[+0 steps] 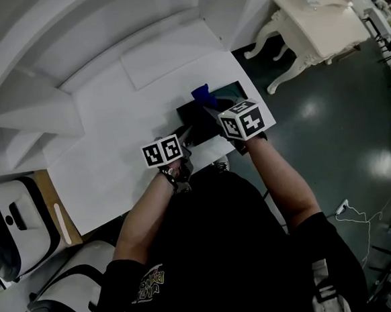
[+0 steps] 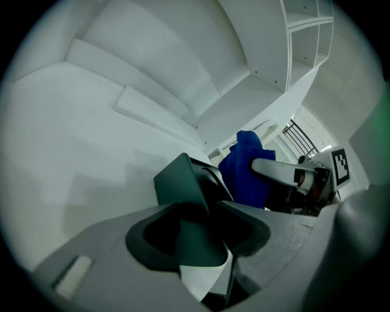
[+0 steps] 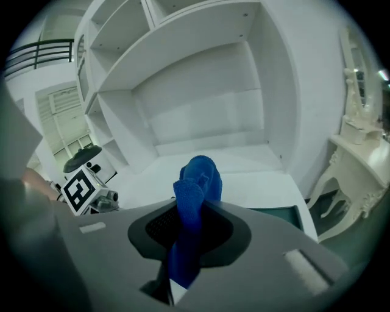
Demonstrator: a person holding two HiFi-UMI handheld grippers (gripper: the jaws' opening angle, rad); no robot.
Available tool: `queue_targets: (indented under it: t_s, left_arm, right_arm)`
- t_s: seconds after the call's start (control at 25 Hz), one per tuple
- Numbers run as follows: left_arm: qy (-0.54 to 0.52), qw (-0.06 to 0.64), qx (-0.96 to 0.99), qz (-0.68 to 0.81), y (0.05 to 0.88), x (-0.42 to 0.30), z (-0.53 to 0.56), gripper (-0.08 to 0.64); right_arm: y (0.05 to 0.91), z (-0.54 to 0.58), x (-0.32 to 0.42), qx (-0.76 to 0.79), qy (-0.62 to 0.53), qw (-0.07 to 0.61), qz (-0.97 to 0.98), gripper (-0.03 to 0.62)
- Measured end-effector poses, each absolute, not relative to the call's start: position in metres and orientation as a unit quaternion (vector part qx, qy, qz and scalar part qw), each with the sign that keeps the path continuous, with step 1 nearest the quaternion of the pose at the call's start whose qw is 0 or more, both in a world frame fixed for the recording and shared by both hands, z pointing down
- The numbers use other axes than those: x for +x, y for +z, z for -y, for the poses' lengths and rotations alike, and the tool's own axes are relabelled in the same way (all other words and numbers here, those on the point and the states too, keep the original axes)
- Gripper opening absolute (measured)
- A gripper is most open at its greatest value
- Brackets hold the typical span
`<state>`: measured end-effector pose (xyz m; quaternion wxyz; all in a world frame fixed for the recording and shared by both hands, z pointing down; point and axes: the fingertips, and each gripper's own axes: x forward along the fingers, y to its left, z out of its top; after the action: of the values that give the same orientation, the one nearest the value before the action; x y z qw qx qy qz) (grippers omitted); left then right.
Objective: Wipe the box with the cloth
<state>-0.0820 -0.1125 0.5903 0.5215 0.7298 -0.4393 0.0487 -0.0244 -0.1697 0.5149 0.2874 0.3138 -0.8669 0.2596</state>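
Since the right hand-held gripper [image 3: 186,237] is clamped on the blue cloth [image 3: 196,180] with a good wad poking out past the jaws, I'd say the trick now is to drag that loose wad flat across the box [image 1: 194,122] rather than poke at it with the tip. The box is dark and sits at the near right corner of the white desk [image 1: 112,125]. The left hand-held gripper [image 2: 198,231] is closed on the box's near edge, or maybe a flap, and my guess is it's there to pin the thing down. So hold the left side firm so the box doesn't skate off the desk edge, go in long light strokes, and don't let the hard jaws scrape the surface. As for writing, there's nothing readable on the box or cloth. All I see is the black-and-white square markers on the cubes [image 1: 161,151] and a shirt print [image 1: 148,283] that's too small to read.
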Motion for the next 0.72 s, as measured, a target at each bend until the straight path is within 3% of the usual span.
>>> queue_targets:
  t_s: [0.36,0.72]
  left_arm:
    - [0.053,0.520,0.730,0.441,0.591,-0.082,0.110,0.188]
    - [0.040,0.522,0.726,0.446,0.591,-0.083,0.111,0.187]
  right_arm:
    - [0.554,0.158,-0.089,0.245,0.235,0.381,0.860,0.092]
    - [0.571,0.161,-0.094,0.230,0.212,0.434,0.845,0.091]
